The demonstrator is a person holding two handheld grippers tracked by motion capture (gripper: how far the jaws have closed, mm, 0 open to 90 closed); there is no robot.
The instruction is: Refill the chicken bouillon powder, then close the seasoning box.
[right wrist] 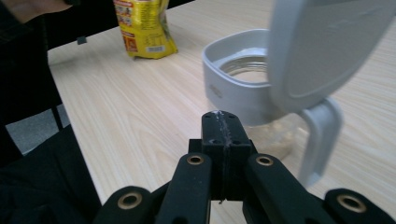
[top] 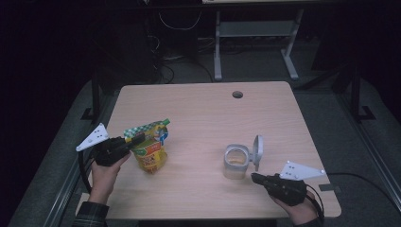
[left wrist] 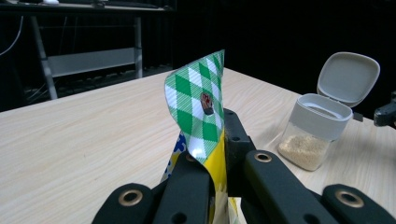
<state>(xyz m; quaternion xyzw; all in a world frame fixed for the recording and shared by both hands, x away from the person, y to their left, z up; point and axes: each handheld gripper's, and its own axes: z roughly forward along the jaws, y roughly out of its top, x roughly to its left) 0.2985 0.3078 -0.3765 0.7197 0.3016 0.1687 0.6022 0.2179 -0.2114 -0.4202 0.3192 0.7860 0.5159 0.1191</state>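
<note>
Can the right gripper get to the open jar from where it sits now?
Probably yes. The right gripper, fingers shut and empty, sits just beside the jar with bare table between them. The raised lid leans toward it, so it may get bumped.

A light wooden table (top: 203,118) carries a yellow snack pouch (top: 150,156) at the left gripper (top: 138,139) and an open clear jar (top: 235,163) just beyond the right gripper (top: 254,177).

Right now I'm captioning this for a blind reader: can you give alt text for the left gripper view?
The left tongs are shut on the green-checked top of a yellow plastic snack pouch. Beyond, on the light wooden table, stands a clear plastic jar of pale grains, its grey flip lid open.
</note>
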